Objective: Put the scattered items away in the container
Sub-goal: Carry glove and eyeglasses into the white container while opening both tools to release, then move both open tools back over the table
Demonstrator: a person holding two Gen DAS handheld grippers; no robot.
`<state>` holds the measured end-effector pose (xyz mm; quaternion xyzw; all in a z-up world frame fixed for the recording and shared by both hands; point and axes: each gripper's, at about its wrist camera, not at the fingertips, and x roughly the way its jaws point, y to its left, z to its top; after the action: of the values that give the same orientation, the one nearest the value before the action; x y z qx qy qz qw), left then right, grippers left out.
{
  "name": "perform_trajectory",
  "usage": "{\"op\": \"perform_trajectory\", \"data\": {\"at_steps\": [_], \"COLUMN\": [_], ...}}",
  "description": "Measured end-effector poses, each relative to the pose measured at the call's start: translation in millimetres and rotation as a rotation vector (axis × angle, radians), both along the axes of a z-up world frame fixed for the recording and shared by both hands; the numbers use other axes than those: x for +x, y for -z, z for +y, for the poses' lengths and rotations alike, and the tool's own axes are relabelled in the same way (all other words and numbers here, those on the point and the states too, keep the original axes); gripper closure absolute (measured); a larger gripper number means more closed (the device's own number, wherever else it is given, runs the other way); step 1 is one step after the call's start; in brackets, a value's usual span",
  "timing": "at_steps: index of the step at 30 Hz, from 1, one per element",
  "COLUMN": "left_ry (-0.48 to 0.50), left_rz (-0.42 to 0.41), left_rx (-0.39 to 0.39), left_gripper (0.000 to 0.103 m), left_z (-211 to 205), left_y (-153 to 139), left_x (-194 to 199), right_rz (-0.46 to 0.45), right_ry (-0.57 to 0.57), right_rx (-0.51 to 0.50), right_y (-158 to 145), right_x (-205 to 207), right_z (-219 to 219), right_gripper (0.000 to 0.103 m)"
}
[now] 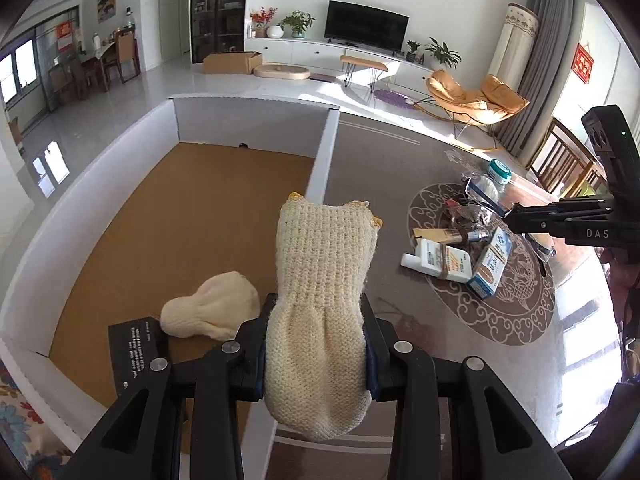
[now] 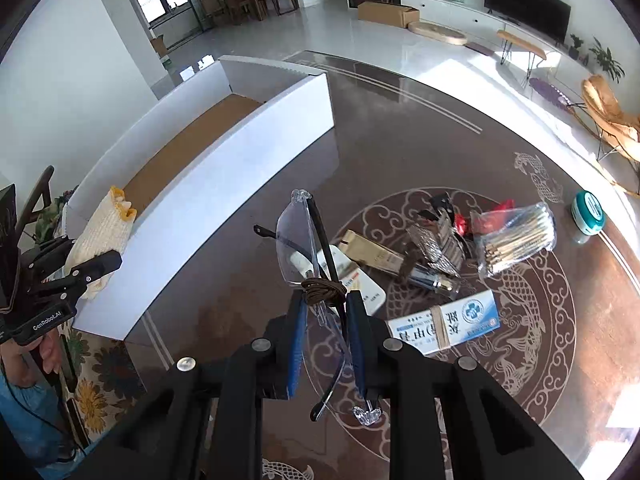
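Gloves first: the left gripper (image 1: 316, 344) is clamped on a cream knitted glove (image 1: 320, 280), cuff between the pads and fingers hanging forward over the near wall of the white box (image 1: 324, 168), whose brown floor already holds a second cream glove (image 1: 210, 310) beside a black card (image 1: 136, 354). The right gripper (image 2: 326, 344) is pinched tight on a pair of clear glasses (image 2: 296, 240) with a brown cord (image 2: 322, 290) wound round the arms, held above the dark patterned table (image 2: 400, 152), well short of the box. Judging from this, each load should clear the wall before letting go, so the glove wants carrying further in over the brown floor and lowering beside its mate, not dropped on the rim. The glasses call for more care: bring them low and release gently, lens away from hard corners. Left on the table are a blue-and-white carton (image 2: 444, 322), a bag of cotton swabs (image 2: 516, 240), a teal-lidded jar (image 2: 587, 213) and a white tube (image 2: 368, 292).
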<state>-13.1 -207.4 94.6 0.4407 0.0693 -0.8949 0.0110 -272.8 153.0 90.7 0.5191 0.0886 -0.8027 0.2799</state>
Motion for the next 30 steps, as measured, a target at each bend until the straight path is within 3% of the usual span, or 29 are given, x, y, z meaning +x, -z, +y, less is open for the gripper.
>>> {"op": "perform_trajectory", "data": {"at_steps": [7,10,14,18,20,23,26,30], "left_ry": [-0.268,-0.338,-0.381,-0.424,-0.431,-0.437,-0.443,-0.336], "left_rz": [-0.072,-0.113,-0.154,-0.191,-0.187,-0.153,-0.09,0.013], "left_rx": [-0.009,-0.017,0.017,0.028,0.015,0.01,-0.006,-0.014], "left_gripper": [0.067,0.067,0.067,0.058,0.056,0.053,0.053,0.053], "left_z": [-134,-168,-189,-196,-194,-186,-171,-117], "left_y": [14,29,47,57,56,48,31,-1], "left_x": [10,11,11,13,14,17,21,23], "right_rz": [-0.06,-0.099,-0.137,-0.201,-0.216,-0.172,-0.104,0.007], "right_ry": [-0.223,-0.312,-0.388,-0.414,-0.407,-0.404,-0.374,-0.307], "right_rx": [-0.144,-0.179,-0.13,-0.086,-0.084,-0.102,-0.122,-0.093], "right_y": [-32,-23,12,49,56,45,25,5], "right_x": [13,32,53,67,70,67,56,30], "right_z": [-172,-233,-289,-305,-305,-293,-274,-226], "right_gripper": [0.082,0.082,0.082,0.079,0.059,0.028,0.025,0.015]}}
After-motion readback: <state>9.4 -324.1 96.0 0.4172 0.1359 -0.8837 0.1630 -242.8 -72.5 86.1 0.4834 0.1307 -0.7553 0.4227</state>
